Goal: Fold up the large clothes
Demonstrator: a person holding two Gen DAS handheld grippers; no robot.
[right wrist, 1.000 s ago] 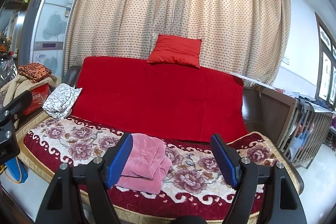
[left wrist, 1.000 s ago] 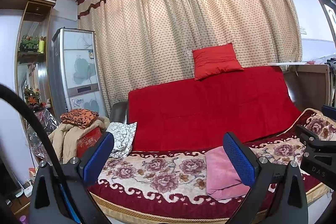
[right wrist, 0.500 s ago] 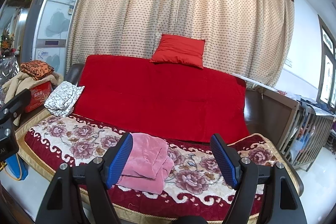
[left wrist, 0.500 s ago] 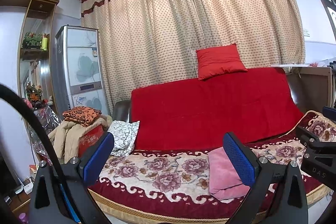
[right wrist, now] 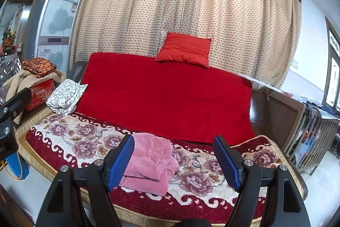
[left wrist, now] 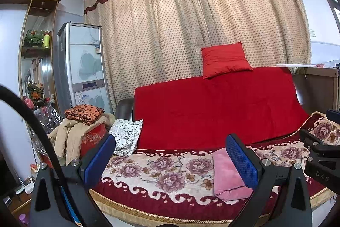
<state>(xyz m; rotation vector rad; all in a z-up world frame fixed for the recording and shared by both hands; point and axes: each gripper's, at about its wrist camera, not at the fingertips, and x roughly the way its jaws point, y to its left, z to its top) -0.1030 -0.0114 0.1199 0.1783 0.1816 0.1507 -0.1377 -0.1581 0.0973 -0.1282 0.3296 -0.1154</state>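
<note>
Pink garment (right wrist: 148,161), folded, lying on sofa (right wrist: 85,137)

Left wrist view: looks forward from in front of the sofa (left wrist: 212,112), toward its left half, backrest and curtain (left wrist: 191,31) beyond. Right wrist view: same facing, set further right. Both stand back from the seat edge and share the floral seat cover (right wrist: 85,137), pink garment (right wrist: 148,161) and red cushion (right wrist: 184,49).
</note>
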